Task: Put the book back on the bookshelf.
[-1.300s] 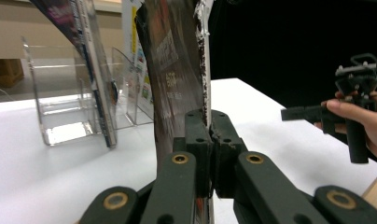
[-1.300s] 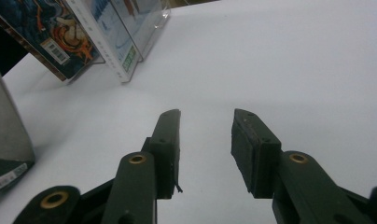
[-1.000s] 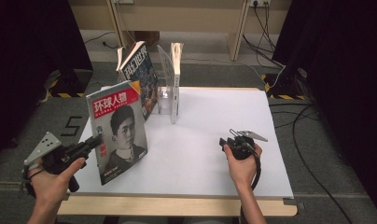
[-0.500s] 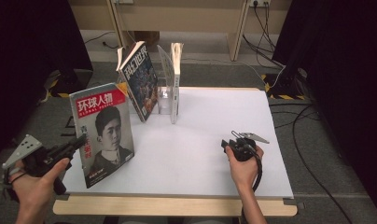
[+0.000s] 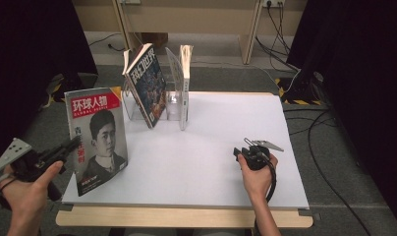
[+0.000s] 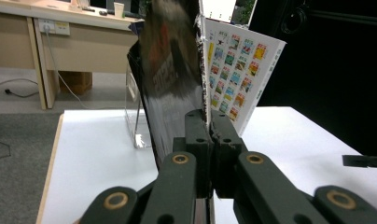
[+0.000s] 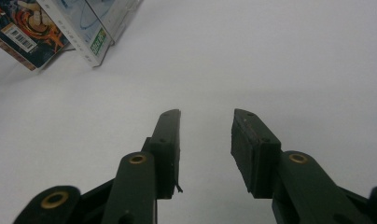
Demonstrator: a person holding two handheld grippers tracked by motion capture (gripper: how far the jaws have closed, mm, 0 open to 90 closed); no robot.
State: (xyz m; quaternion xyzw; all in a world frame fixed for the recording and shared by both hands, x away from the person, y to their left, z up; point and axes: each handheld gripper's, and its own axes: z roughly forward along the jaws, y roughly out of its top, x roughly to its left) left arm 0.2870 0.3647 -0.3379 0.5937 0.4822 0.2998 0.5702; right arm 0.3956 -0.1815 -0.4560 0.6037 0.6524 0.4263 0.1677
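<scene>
Left gripper clamped on the portrait-cover magazine's edge, held upright; right gripper jaws apart, empty, over the white table.

Red-headed portrait magazine – upright, slightly tilted, at white table's front-left edge, spine edge clamped.

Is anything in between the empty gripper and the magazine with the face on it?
Nothing visible: bare white table lies between the open right gripper and the magazine, which the left gripper clamps upright.
</scene>
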